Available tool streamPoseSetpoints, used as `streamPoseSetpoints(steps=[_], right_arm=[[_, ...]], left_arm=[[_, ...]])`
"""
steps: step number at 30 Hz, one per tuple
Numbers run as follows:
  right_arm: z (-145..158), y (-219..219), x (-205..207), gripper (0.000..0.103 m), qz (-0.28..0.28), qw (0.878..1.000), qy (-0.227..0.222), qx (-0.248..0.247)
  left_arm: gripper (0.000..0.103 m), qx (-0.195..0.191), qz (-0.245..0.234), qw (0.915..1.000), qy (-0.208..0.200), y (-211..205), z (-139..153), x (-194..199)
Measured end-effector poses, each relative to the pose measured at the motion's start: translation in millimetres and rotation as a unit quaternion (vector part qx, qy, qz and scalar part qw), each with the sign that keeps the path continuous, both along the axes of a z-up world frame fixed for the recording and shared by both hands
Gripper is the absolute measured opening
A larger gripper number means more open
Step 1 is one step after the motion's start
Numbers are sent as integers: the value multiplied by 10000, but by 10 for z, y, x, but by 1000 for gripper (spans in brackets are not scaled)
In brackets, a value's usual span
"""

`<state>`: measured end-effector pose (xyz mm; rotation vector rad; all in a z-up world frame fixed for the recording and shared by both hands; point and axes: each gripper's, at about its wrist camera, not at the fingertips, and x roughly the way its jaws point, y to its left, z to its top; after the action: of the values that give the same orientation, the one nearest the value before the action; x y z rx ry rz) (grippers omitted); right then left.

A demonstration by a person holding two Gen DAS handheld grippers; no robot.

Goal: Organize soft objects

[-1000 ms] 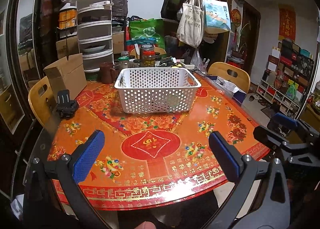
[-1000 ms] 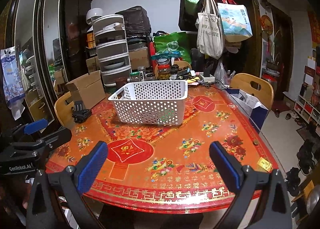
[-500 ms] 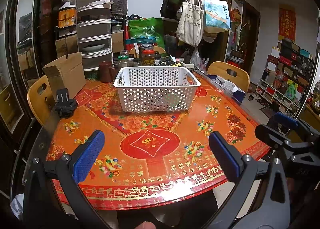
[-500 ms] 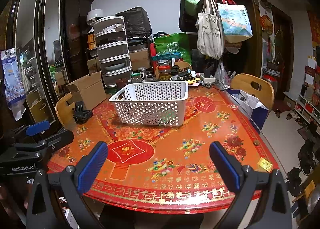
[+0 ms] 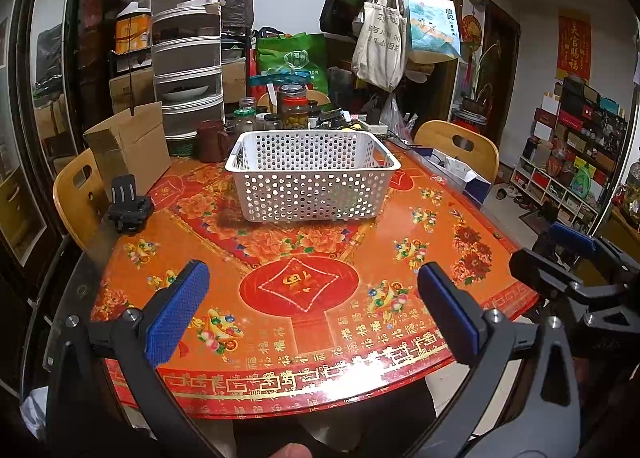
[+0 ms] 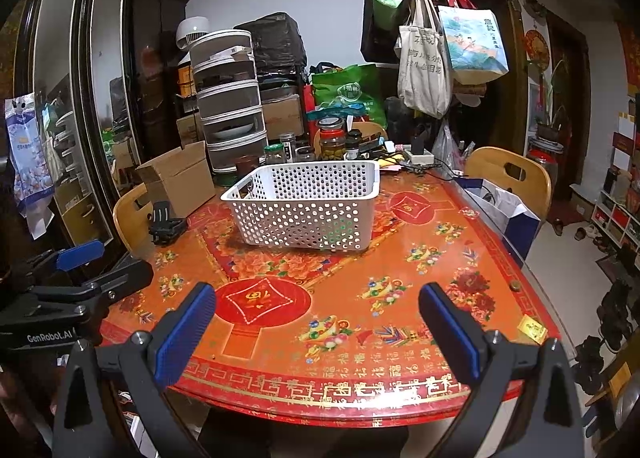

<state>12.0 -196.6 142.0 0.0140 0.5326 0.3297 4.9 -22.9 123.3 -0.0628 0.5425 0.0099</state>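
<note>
A white perforated plastic basket [image 5: 312, 174] stands on the far half of the red and orange round table [image 5: 304, 290]; it also shows in the right wrist view [image 6: 308, 204]. Something green shows faintly through its holes [image 5: 340, 194]. No soft object lies on the bare table. My left gripper [image 5: 316, 308] is open and empty above the table's near edge. My right gripper [image 6: 316, 328] is open and empty, also at the near edge. Each gripper shows at the side of the other's view: the right [image 5: 576, 258], the left [image 6: 76, 278].
A black camera mount [image 5: 128, 206] sits at the table's left. A cardboard box [image 5: 128, 146], jars [image 5: 294, 106] and stacked clear containers [image 5: 188, 58] crowd the far edge. Wooden chairs [image 5: 460, 146] stand around. A coat rack with bags [image 5: 396, 38] stands behind.
Both views have shifted only slightly; the basket looks a little closer. Both grippers stay open and empty.
</note>
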Motion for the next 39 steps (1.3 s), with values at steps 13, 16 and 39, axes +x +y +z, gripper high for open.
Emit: streamPoseSetpoints(steps=[13,16,39], right_arm=[[-8,3,-1,101,22,10000,2,-2],[-9,8,-2,101,27,10000,5,2],[-41,55,-16,101,51,10000,6,-12]], left_arm=[[103,-22,-32,10000,44,-51,-92,16],[103,-29,-37,10000,53,-57,-109,19],[103,-29,-80,10000,43,-58,-165,25]])
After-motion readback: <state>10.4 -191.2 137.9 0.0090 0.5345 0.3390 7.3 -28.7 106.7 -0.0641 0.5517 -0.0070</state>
